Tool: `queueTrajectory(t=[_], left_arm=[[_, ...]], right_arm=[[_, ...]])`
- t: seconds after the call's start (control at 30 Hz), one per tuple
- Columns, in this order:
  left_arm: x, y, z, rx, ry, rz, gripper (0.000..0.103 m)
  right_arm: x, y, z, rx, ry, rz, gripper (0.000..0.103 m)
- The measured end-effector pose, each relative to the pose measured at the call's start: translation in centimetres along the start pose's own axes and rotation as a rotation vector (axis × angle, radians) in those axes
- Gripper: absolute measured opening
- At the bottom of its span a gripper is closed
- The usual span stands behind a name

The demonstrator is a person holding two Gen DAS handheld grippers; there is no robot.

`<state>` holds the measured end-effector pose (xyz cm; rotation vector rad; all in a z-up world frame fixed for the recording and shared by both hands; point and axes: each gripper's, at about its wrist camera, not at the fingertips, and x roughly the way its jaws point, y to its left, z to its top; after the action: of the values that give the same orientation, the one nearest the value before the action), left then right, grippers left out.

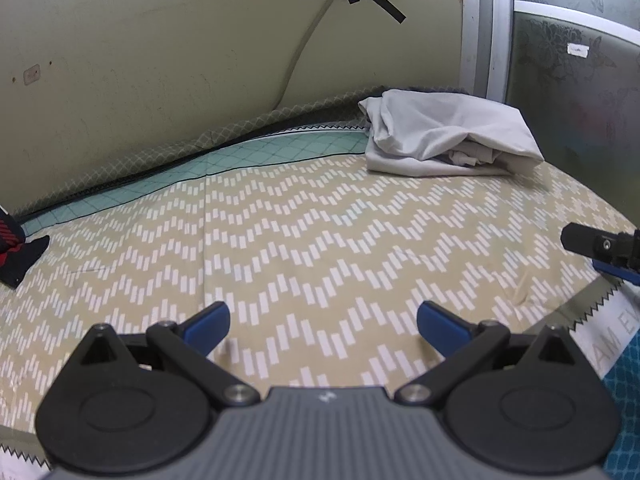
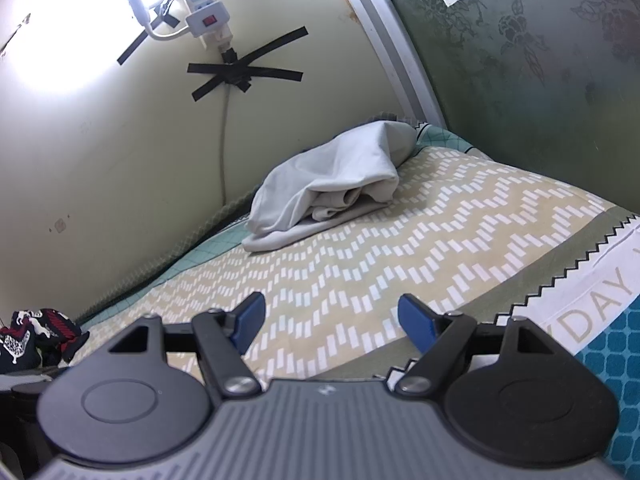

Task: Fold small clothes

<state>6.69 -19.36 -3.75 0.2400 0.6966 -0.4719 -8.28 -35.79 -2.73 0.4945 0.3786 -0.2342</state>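
Both grippers, left (image 1: 323, 327) and right (image 2: 331, 319), gape with nothing in them over the zigzag bedsheet (image 1: 320, 240) (yellowish wall (image 1: 160, 60) behind); a grey cloth (image 1: 448, 136) lies far back.

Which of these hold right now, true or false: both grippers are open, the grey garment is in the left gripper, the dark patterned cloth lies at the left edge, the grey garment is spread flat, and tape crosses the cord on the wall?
1. Both grippers are open. True: the left gripper and right gripper stand with jaws apart, nothing between them.
2. The grey garment is in the left gripper. False: it lies apart on the bedsheet, far side near the wall.
3. The dark patterned cloth lies at the left edge. True.
4. The grey garment is spread flat. False: it sits bunched in a loose heap.
5. Tape crosses the cord on the wall. True.
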Motion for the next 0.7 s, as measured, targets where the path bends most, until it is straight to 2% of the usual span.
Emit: queueTrajectory(t=[0.7], left_arm=[[0.04,-0.27,-0.17,0.028,0.003,0.007,0.103]], right_arm=[[-0.01,0.00,0.00,0.001,0.002,0.000,0.074]])
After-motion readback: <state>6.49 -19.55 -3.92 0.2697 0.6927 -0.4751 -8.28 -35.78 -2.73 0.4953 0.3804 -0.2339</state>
